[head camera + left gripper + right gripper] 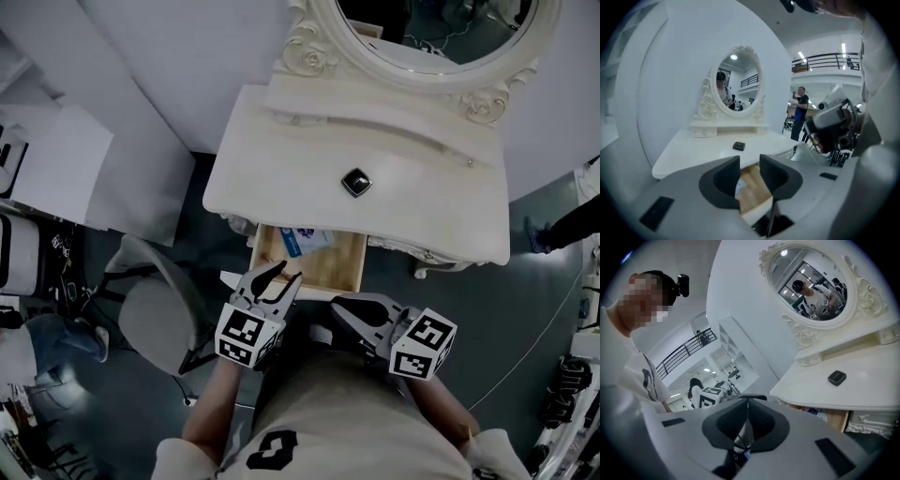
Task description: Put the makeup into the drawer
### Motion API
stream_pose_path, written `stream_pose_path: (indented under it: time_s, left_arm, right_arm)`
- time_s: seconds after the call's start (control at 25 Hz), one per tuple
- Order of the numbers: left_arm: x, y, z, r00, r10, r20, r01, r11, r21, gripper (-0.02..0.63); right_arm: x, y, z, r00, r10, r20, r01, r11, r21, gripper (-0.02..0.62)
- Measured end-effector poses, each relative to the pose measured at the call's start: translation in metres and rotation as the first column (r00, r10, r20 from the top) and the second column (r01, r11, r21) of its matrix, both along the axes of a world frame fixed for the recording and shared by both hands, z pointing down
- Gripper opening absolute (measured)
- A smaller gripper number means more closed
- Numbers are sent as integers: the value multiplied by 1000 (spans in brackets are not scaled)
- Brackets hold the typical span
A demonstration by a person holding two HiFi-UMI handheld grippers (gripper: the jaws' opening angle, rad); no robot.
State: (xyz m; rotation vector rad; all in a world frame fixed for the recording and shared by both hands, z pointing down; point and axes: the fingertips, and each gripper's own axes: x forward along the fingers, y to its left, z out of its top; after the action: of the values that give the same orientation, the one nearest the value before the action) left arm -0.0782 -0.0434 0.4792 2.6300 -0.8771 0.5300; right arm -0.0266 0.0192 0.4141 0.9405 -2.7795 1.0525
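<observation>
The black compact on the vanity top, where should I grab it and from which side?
Grip the black compact across two opposite side edges, coming down from above. It lies flat and low on the vanity top, turned cornerwise to the front edge, so roll the tongs to match. The left tongs are open and empty.
</observation>
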Motion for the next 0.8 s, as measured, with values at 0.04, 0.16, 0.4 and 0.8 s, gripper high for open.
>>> stream_pose_path:
  time_s: [0.04,0.16,0.4,0.8]
  left_arm:
    - [1,5,-9,1000,5,-26,-5,1000,15,159]
    - [-2,16,-28,998,35,-51,-33,998,44,64]
    - [-7,35,-51,990,127,-58,-122,989,80,55]
    - [7,53,-67,976,209,-66,-200,972,120,55]
  right_arm:
    - [-3,1,-2,1000,-1,-5,1,1000,10,29]
    - [-15,8,-7,1000,-3,-23,4,999,37,29]
    - [-27,26,-10,998,45,-53,-42,998,52,29]
    - [-13,35,-8,992,111,-66,-108,993,41,29]
